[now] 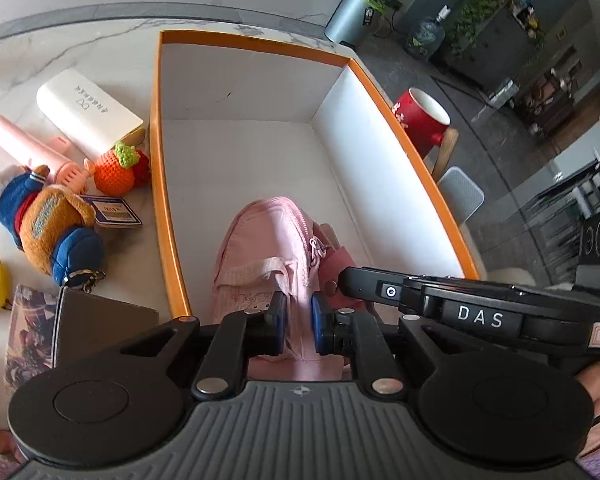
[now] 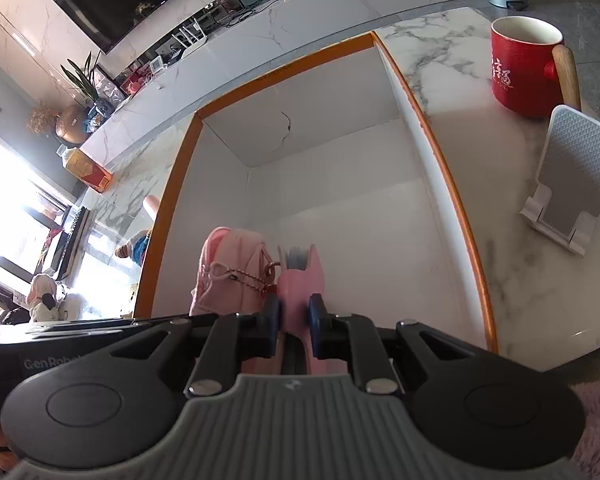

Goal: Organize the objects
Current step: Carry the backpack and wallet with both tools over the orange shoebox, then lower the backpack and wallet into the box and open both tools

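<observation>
Pink pouch [image 1: 268, 240] hangs low inside the orange-rimmed box [image 1: 156, 128], my left gripper [image 1: 299, 322] pinching its fabric and my right gripper [image 2: 294, 322] clamping a pink piece beside it, so uneven release could leave it snagged on one pad.

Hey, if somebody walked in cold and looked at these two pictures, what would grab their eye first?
Probably the big orange-rimmed box, white inside, where the left gripper and right gripper each pinch something pink: a small pink backpack and a pink comb-like item. Next, the red mug on the marble right of the box, and the plush bear among the clutter to its left.
</observation>
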The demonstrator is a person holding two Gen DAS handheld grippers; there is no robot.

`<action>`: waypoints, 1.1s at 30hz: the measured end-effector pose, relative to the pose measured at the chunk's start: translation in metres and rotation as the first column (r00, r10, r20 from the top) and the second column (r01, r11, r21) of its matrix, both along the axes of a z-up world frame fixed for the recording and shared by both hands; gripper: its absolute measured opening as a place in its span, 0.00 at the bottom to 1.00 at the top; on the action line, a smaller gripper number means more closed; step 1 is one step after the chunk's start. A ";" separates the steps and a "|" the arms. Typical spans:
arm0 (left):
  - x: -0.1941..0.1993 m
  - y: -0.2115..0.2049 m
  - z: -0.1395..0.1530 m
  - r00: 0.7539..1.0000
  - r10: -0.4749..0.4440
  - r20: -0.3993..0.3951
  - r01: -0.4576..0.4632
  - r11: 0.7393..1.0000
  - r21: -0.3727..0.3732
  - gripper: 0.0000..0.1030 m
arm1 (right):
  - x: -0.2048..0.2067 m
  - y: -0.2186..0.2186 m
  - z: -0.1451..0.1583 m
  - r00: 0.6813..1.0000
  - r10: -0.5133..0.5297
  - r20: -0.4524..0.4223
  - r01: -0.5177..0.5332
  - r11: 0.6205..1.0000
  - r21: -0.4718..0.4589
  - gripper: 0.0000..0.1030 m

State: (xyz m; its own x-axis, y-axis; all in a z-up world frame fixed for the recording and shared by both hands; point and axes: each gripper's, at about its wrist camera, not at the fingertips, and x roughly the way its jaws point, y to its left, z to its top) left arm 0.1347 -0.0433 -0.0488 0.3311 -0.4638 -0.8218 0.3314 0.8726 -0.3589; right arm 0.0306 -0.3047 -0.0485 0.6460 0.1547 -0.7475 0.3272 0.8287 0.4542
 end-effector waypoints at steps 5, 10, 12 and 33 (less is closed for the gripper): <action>-0.006 -0.013 0.004 0.999 -0.025 0.022 0.023 0.995 0.096 0.19 | 0.001 0.012 -0.003 1.000 0.022 -0.007 -0.023 0.999 -0.027 0.16; -0.012 -0.016 0.007 0.998 -0.025 0.053 0.016 0.986 0.163 0.24 | 0.000 0.013 -0.003 0.999 0.033 -0.003 -0.033 0.999 -0.021 0.16; -0.016 -0.017 0.009 0.997 -0.032 0.076 0.016 0.980 0.200 0.28 | 0.000 0.013 -0.003 0.999 0.033 -0.001 -0.033 0.999 -0.023 0.16; -0.045 0.022 0.044 0.956 0.022 0.294 -0.072 0.984 0.161 0.52 | 0.011 0.044 0.009 0.997 0.074 0.008 -0.073 0.995 -0.064 0.16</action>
State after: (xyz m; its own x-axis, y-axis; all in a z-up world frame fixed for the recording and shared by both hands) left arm 0.0901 -0.0214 -0.0045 0.5847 -0.3050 -0.7518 0.3561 0.9291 -0.0999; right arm 0.0417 -0.2604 -0.0396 0.6422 0.1544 -0.7508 0.2598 0.8777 0.4028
